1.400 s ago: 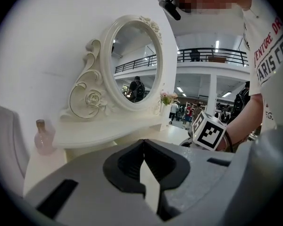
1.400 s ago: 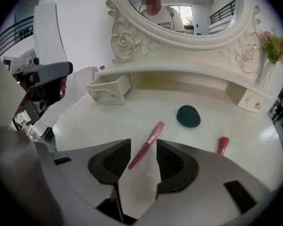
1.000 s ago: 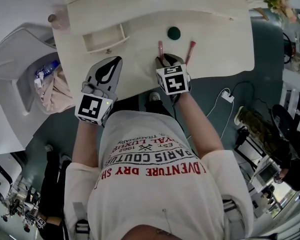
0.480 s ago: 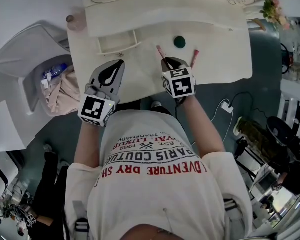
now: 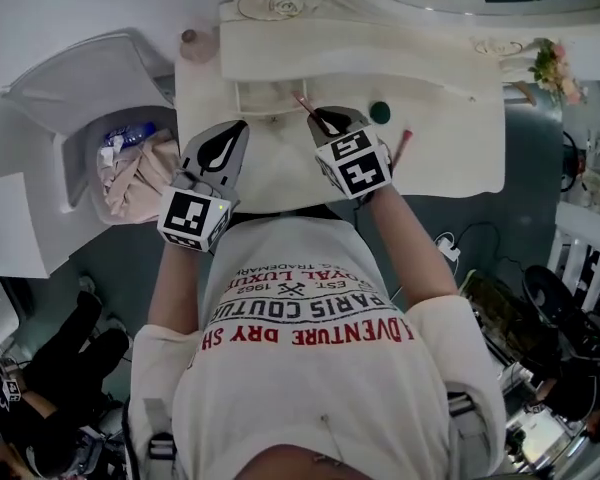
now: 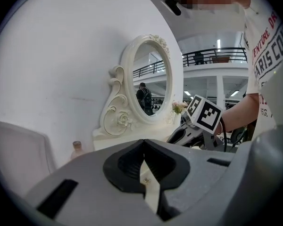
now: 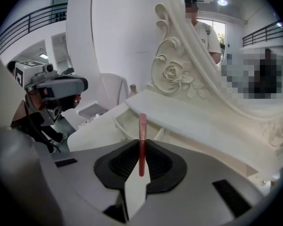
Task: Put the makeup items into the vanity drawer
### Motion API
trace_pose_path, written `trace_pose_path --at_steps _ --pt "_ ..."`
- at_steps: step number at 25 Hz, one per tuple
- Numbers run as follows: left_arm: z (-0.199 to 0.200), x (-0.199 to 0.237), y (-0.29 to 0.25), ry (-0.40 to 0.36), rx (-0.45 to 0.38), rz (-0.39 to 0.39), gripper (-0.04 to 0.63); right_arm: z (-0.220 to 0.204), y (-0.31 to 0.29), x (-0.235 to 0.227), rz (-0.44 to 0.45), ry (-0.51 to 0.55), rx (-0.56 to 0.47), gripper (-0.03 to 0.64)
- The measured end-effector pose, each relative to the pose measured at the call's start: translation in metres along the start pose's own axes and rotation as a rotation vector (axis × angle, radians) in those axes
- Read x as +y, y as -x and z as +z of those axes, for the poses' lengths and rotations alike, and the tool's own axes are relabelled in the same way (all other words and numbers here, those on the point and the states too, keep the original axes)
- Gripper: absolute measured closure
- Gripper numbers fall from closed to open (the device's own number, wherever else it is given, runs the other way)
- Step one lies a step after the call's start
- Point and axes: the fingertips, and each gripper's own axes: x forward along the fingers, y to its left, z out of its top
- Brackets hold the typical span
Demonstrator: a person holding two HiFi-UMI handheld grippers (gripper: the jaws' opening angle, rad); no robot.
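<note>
My right gripper (image 5: pixel 327 120) is shut on a slim pink-red makeup tube (image 5: pixel 304 104), whose tip points at the open vanity drawer (image 5: pixel 252 99). In the right gripper view the tube (image 7: pixel 142 134) stands pinched between the jaws (image 7: pixel 141 147), with the drawer (image 7: pixel 130 120) just beyond it. A second pink tube (image 5: pixel 402 148) and a round green item (image 5: pixel 380 112) lie on the tabletop to the right. My left gripper (image 5: pixel 236 128) hovers over the table's front left, shut and empty (image 6: pixel 142 150).
The white vanity (image 5: pixel 460 158) carries an ornate mirror (image 6: pixel 148 81), a small bottle (image 5: pixel 188 38) at its back left and flowers (image 5: pixel 550 66) at the right. A bin with cloth (image 5: pixel 130 173) stands left of the table. A person crouches at the lower left (image 5: pixel 50 408).
The right gripper has closed on the left pink tube, lifted it off the tabletop and carried it left toward the drawer. The left gripper has stayed in place.
</note>
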Motion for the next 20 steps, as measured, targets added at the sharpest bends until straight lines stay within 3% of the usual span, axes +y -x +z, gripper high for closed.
trace_pose_path --at_steps 5,11,16,20 --pt "-0.001 0.018 0.016 0.017 0.0 0.097 0.588 0.021 -0.03 0.023 0.122 0.13 0.048 0.574" --pt "-0.016 0.033 0.029 0.07 0.017 0.186 0.588 0.034 -0.063 0.029 0.188 0.25 0.102 0.574" --pt "-0.023 0.037 0.031 0.115 0.026 0.244 0.588 0.035 -0.08 0.031 0.238 0.263 0.131 0.572" --pt "-0.03 0.033 0.032 0.115 0.039 0.259 0.588 0.036 -0.082 0.034 0.244 0.254 0.118 0.532"
